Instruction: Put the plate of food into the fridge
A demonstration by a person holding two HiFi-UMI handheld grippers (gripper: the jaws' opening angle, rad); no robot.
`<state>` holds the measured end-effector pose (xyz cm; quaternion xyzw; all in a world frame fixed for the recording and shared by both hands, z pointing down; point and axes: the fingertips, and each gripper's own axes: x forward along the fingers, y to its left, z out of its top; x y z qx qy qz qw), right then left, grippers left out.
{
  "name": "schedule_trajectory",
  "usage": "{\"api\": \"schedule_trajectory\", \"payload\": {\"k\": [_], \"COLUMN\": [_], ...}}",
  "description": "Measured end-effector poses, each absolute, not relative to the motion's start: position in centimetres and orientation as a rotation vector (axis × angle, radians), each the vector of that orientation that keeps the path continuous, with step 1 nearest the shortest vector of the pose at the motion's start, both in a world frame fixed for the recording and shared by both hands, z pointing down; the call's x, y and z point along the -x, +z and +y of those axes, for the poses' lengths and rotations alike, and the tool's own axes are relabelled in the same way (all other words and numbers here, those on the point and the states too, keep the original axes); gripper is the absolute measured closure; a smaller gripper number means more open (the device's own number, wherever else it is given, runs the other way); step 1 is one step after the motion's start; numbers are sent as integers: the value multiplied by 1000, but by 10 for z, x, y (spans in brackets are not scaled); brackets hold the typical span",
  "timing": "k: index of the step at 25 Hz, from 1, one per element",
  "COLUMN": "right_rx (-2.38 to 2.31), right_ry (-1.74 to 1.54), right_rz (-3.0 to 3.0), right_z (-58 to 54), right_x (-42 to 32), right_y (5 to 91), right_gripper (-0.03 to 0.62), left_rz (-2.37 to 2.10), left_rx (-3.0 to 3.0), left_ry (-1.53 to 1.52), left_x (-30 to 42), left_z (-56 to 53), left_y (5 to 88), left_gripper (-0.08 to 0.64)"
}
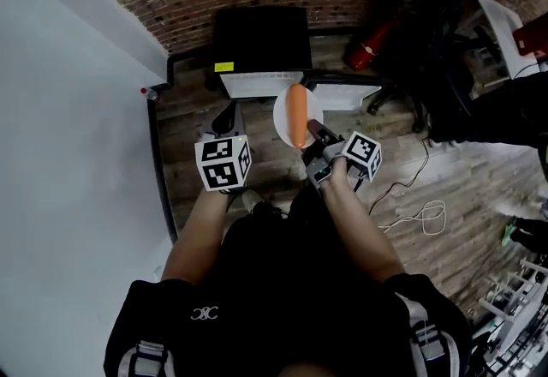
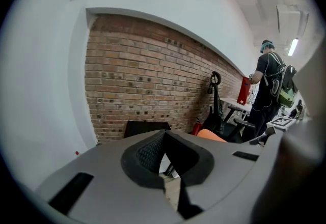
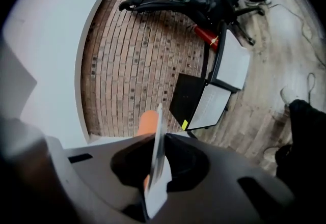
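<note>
A white plate (image 1: pixel 284 114) with a long orange piece of food (image 1: pixel 296 113) on it hangs in front of me above the wooden floor. My right gripper (image 1: pixel 315 132) is shut on the plate's near rim. In the right gripper view the plate (image 3: pixel 156 167) stands edge-on between the jaws, with the orange food (image 3: pixel 148 122) behind it. A small black fridge (image 1: pixel 261 39) stands ahead against the brick wall, a white panel (image 1: pixel 260 83) at its front. My left gripper (image 2: pixel 170 187), marker cube (image 1: pixel 224 163), is held left of the plate; its jaws are together and hold nothing.
A white wall (image 1: pixel 68 127) runs along the left. A red fire extinguisher (image 1: pixel 372 46) and a black office chair (image 1: pixel 432 15) stand right of the fridge. A white cable (image 1: pixel 424 217) lies on the floor at the right. A person (image 2: pixel 267 88) stands by a table farther off.
</note>
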<state>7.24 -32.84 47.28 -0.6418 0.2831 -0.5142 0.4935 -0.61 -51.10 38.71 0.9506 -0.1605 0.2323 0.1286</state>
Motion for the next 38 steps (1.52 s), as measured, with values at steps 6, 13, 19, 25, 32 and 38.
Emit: {"api": "schedule_trajectory", "payload": {"k": [6, 13, 19, 25, 32, 38], "right_rx": [1610, 1630, 1642, 1621, 1615, 1626], "right_ry": [-1240, -1256, -1172, -1052, -955, -859], "right_rz": [629, 636, 732, 816, 795, 791], "right_z": [-314, -330, -374, -434, -468, -498], "right_x": [-76, -97, -149, -218, -266, -296], "right_y": [495, 612, 771, 911, 950, 958], "right_gripper": [546, 548, 549, 551, 551, 554], "left_rz": [-407, -402, -473, -567, -554, -526], "left_rx": [-2726, -2740, -2754, -2749, -2693, -2765], "left_ry": [664, 625, 530, 333, 312, 302], "left_x": [-7, -32, -69, -109, -116, -112], "left_z": [-507, -512, -544, -583, -577, -577], "left_y": [415, 525, 701, 836, 891, 897], "left_gripper": [565, 565, 565, 565, 565, 565]}}
